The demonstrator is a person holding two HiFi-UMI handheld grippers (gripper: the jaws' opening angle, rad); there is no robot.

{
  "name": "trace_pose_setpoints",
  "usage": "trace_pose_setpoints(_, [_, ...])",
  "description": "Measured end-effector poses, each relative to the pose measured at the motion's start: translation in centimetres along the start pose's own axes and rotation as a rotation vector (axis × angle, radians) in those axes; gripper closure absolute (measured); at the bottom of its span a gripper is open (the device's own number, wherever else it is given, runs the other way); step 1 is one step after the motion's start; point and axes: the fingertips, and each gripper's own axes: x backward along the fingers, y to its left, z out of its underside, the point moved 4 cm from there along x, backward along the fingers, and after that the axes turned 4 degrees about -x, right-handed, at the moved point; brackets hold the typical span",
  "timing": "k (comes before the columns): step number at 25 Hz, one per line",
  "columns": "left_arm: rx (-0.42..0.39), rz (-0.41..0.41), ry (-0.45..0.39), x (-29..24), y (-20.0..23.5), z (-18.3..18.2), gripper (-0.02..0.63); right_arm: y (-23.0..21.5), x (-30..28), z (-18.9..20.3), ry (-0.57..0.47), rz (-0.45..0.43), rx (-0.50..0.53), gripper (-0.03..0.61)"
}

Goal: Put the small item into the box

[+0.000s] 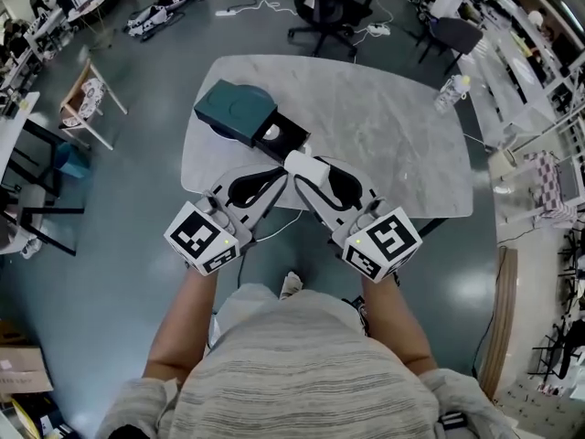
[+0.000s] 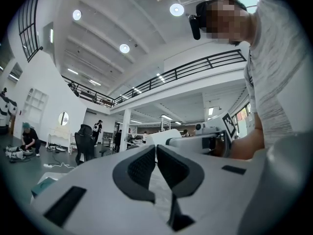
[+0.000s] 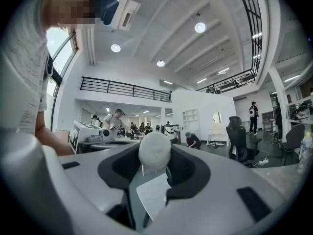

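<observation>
**Small item in the right gripper, just beside the open box**

Both bare forearms (image 1: 178,314) reach forward from the person's body toward the box (image 1: 233,110). They are held side by side, each ending under a marker cube (image 1: 203,238). The two grippers are about level and lean toward each other, so their tips almost meet on the person's side of the box.

The right gripper (image 1: 303,174) is closed on the small item (image 1: 309,165). It is a white rounded piece, pinched between the dark pads at the very tip of the jaws. The item is in the air just beside the box's pulled-out drawer (image 1: 279,137), not inside it.

The left gripper (image 1: 280,178) has its jaws together, with only a thin slit between the pads and nothing in it. It touches nothing that I can see.

The teal box lies on the grey desk (image 1: 393,144). Its drawer is open toward the grippers, and the dark inside shows.
</observation>
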Motion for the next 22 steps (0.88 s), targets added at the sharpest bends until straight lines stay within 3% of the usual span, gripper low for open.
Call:
trace_pose_setpoints(12, [0.005, -0.008, 0.007, -2.3, 5.8, 1.3, 0.588, -4.9, -4.9, 0.2, 0.046, 0.024, -0.032, 0.402])
trace_pose_setpoints(22, [0.011, 0.007, -0.009, -3.6, 14.1, 2.4, 0.588, -9.7, -11.5, 1.6, 0.137, 0.080, -0.008, 0.402])
